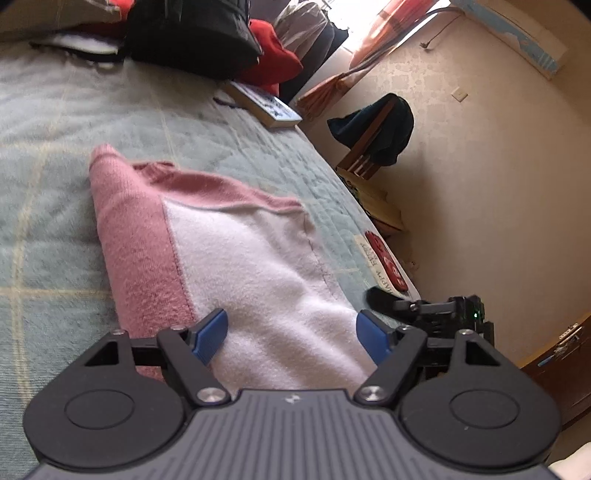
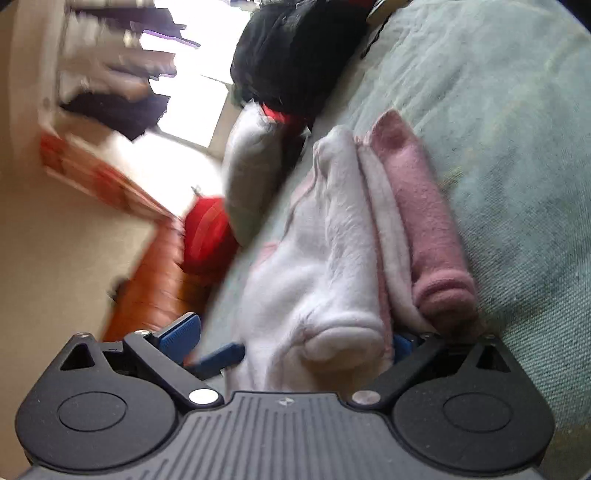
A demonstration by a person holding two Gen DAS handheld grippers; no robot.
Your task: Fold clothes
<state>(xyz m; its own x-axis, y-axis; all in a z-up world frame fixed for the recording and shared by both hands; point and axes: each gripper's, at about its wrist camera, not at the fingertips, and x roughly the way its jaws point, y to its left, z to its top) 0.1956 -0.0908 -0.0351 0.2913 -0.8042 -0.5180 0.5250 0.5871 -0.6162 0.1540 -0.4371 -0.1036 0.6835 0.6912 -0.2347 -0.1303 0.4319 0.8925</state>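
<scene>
On my left wrist camera, the left gripper [image 1: 291, 338] has its jaws spread wide and released, blue pads apart with nothing between them. It hovers over the near end of the pink-and-white fleece garment [image 1: 236, 258], which lies folded flat in a long rectangle on the pale green quilted bedspread [image 1: 48, 177]. The garment runs from the jaws toward 11 o'clock, its pink band along the left edge and its white panel to the right. At 3 o'clock from my fingers I see the black frame of the right gripper [image 1: 436, 314], just beside the garment's right edge. Up at 12 o'clock sits a heap of black and red clothing [image 1: 207, 33], with a flat book [image 1: 264, 105] near it at the bed's edge. At 2 o'clock a dark teal cloth [image 1: 376, 125] hangs over a wooden chair.

On my right wrist camera, the view is tilted and partly blurred. The right gripper [image 2: 295, 343] stands unclenched; the garment's [image 2: 325, 258] bunched white folds fill the gap between the fingers, with one blue pad [image 2: 181, 332] clear at 9 o'clock and the other mostly hidden behind cloth. The pink roll lies toward 1 o'clock against the bedspread [image 2: 517, 147]. I cannot tell whether the fabric is pinched.
</scene>
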